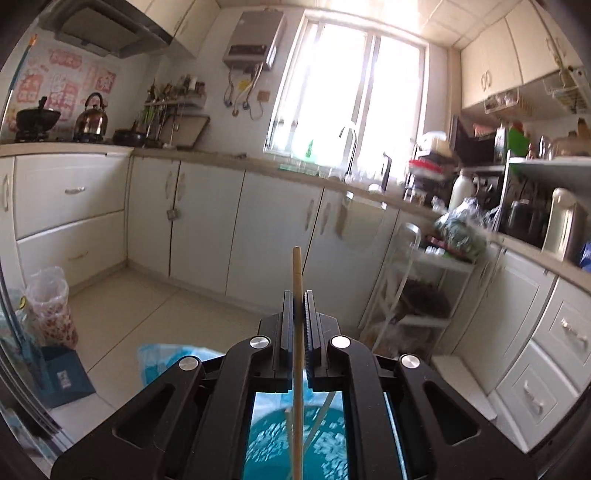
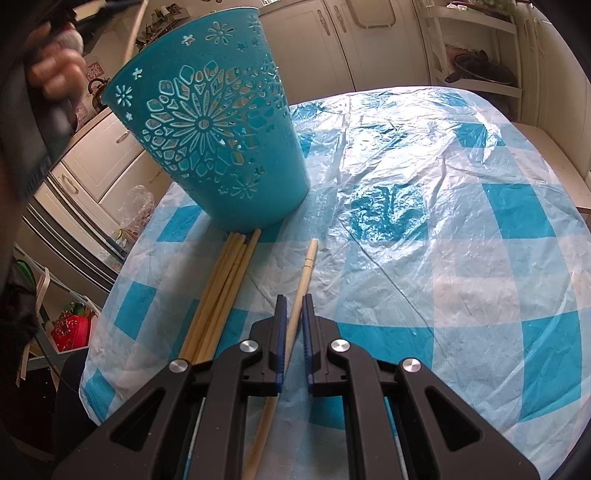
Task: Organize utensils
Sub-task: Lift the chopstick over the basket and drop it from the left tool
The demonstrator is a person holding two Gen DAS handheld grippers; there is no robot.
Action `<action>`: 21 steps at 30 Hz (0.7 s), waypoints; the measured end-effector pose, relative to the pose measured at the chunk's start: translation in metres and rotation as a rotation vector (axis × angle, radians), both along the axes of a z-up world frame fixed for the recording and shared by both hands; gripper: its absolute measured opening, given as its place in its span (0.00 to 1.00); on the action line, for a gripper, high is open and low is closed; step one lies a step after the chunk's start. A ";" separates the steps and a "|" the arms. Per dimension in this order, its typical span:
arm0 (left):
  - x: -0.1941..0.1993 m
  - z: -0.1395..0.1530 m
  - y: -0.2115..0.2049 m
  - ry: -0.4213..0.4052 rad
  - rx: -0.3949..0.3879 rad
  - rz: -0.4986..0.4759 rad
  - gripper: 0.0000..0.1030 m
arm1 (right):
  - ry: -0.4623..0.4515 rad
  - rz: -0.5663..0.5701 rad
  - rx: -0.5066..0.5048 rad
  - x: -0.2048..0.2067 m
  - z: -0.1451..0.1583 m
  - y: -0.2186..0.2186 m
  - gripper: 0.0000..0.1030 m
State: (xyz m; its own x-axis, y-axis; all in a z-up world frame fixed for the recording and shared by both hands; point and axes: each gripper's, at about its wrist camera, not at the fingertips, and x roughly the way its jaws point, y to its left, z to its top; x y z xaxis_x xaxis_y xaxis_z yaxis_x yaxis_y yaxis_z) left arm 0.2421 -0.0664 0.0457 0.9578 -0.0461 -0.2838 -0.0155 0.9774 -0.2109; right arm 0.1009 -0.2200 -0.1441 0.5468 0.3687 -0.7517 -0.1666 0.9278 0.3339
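Observation:
My left gripper point(image 1: 298, 295) is shut on a wooden chopstick point(image 1: 297, 273) and holds it upright above the teal basket point(image 1: 295, 443), whose mouth shows below the jaws. In the right wrist view the teal perforated basket point(image 2: 210, 125) stands on the checked table; the left hand's chopstick point(image 2: 135, 29) shows above its rim. My right gripper point(image 2: 294, 299) is shut on a pale chopstick point(image 2: 306, 262) that lies along the tabletop. A bundle of several wooden chopsticks point(image 2: 225, 280) lies to its left, its tips against the basket's base.
The round table has a blue-and-white checked plastic cloth point(image 2: 424, 221). Kitchen cabinets point(image 1: 207, 221), a white shelf rack point(image 1: 413, 288) and a bagged bin point(image 1: 48, 302) stand around it. A red item point(image 2: 70, 328) sits low at left.

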 end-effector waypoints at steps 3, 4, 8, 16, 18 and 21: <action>0.002 -0.017 -0.002 0.049 0.029 0.003 0.05 | 0.000 0.002 -0.002 0.000 0.000 0.000 0.08; 0.003 -0.021 -0.003 0.064 0.040 0.004 0.05 | -0.001 0.002 -0.003 0.000 0.000 0.000 0.08; 0.007 -0.036 0.000 0.161 0.068 -0.002 0.07 | -0.006 0.004 -0.017 0.000 0.001 0.001 0.08; -0.033 -0.028 0.040 0.216 0.040 0.048 0.42 | -0.014 0.004 -0.035 -0.002 0.001 0.003 0.08; -0.050 -0.025 0.053 0.214 0.024 0.057 0.48 | -0.026 0.011 -0.076 -0.003 0.002 0.007 0.07; -0.083 -0.029 0.072 0.239 -0.010 0.063 0.56 | -0.036 0.021 -0.109 -0.006 0.003 0.012 0.07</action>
State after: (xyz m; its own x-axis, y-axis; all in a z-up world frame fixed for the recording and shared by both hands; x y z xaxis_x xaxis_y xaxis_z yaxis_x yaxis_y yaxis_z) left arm 0.1595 0.0057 0.0171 0.8648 0.0081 -0.5021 -0.1270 0.9709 -0.2032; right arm 0.0954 -0.2082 -0.1411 0.5673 0.2977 -0.7678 -0.1968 0.9544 0.2246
